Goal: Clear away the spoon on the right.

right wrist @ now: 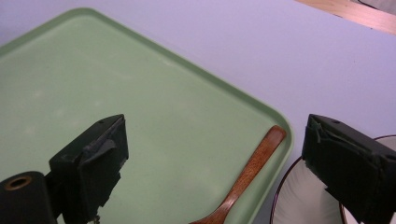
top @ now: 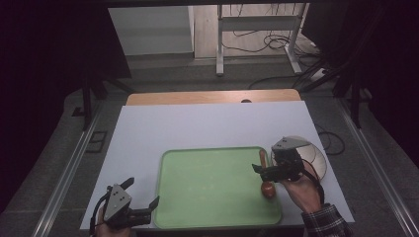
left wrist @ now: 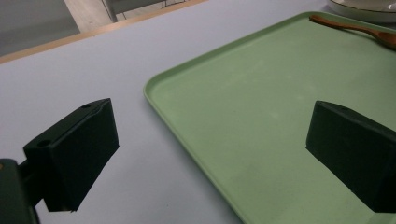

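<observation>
Item: wooden spoon (right wrist: 250, 172), lying flat along the right edge of the green tray (top: 217, 217), handle toward the far corner, bowl toward you; in the high view the spoon (top: 266, 177) is partly under the right gripper (top: 262, 170). Your right gripper (right wrist: 215, 158) hovers just above it with jaws wide apart and nothing between the pads, so the spoon reads as set down and released. To finish well, lift straight clear before you swing away, so a pad does not catch the handle and skid it over the low rim. Left gripper (top: 143, 197): jaws wide and empty, idle at the tray's near left corner; keep it there, clear of the work. Materials: spoon of warm reddish-brown wood, smooth, slim handle widening to a rounded bowl. Tray of matte pale-green plastic, rounded corners, shallow raised lip, faintly scuffed floor. White plate (right wrist: 299, 200) with a dark rim line, glossy, just beside the tray on the right. Table (top: 197, 123) covered in a smooth pale sheet, wooden edge at the far side.
</observation>
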### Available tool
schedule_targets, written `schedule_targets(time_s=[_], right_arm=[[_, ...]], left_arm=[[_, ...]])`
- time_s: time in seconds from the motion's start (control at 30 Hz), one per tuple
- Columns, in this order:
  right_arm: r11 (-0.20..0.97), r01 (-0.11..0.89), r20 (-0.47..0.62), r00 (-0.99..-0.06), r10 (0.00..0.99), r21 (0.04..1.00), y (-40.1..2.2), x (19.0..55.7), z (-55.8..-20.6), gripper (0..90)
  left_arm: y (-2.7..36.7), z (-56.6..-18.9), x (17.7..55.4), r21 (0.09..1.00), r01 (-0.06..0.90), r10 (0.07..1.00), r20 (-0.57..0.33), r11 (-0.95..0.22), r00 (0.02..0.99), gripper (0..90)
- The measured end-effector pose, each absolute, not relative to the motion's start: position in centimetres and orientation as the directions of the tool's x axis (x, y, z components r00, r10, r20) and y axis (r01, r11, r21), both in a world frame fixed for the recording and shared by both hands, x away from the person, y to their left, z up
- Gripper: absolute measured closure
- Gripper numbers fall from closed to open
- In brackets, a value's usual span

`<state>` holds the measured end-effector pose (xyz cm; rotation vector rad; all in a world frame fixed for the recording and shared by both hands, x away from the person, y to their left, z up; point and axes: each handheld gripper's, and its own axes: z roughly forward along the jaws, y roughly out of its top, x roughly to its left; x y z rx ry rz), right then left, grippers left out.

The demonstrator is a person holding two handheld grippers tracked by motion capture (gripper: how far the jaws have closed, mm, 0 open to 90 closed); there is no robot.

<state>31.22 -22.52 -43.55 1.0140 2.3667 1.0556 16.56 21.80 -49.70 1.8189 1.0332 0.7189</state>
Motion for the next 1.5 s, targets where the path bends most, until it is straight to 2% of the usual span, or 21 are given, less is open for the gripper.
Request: schedule_targets(time_s=[0.57,1.5], right_arm=[[0.441,0.417,-0.037,-0.692,0.721,0.794,-23.7,28.8,-44.0,2.4],[0.395,0.428,-0.045,-0.63,0.775,0.813,-27.4,26.3,-43.9,0.0]], left_arm=[[21.6,-49.7,16.6,0.901,0.351,0.871,0.057,-0.256,0.488,2.2],[21.7,-49.7,16.6,0.901,0.35,0.874,0.062,-0.258,0.482,2.2]])
